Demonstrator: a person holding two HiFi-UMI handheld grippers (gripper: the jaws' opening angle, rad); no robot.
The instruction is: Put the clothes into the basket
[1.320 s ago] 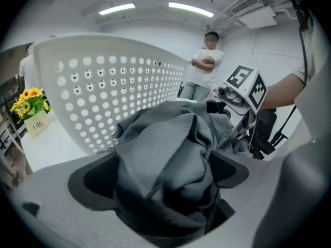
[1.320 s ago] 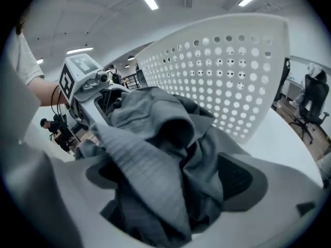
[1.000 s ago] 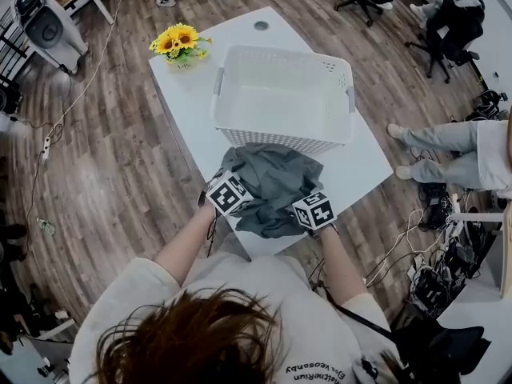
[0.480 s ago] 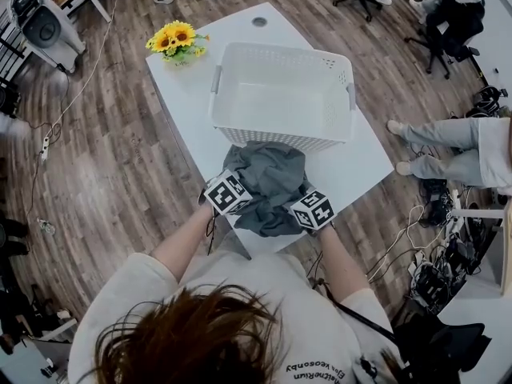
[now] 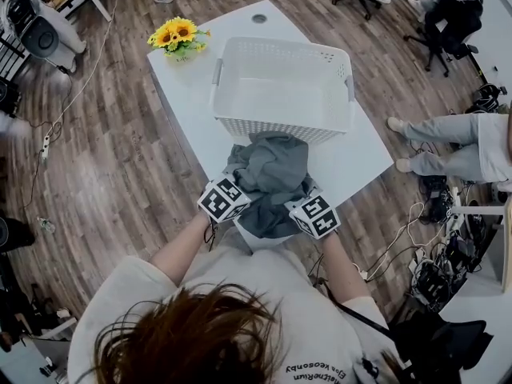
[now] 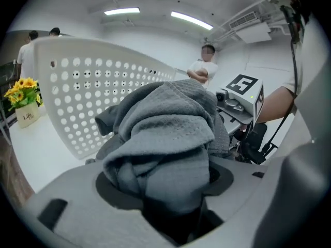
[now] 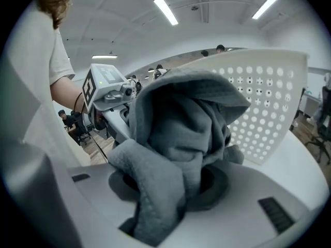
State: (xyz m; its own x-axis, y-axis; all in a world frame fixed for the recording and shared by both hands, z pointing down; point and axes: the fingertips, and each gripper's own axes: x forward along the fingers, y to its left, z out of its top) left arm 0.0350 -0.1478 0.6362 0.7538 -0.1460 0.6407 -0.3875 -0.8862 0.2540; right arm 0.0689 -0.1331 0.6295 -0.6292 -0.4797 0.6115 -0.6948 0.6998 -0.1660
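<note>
A crumpled grey garment (image 5: 272, 173) lies on the white table (image 5: 352, 162), just in front of the white perforated basket (image 5: 280, 126). My left gripper (image 5: 240, 190) is at the garment's left near corner and my right gripper (image 5: 298, 204) at its right near corner. Both sets of jaws are closing with cloth between them. In the left gripper view the garment (image 6: 165, 133) fills the gap of the left gripper (image 6: 173, 190). The right gripper view shows a fold of the garment (image 7: 181, 128) packed into the right gripper (image 7: 170, 190). The basket (image 7: 264, 97) stands behind and holds nothing.
A pot of yellow sunflowers (image 5: 176, 37) stands at the table's far left corner. A seated person's legs (image 5: 440, 138) reach toward the table from the right. Cables (image 5: 424, 270) and office chairs (image 5: 448, 22) are on the wooden floor around it.
Both grippers' jaws have come together on the garment's near edge. The cloth has been gathered into a tighter, taller bunch between them. The basket has not moved.
</note>
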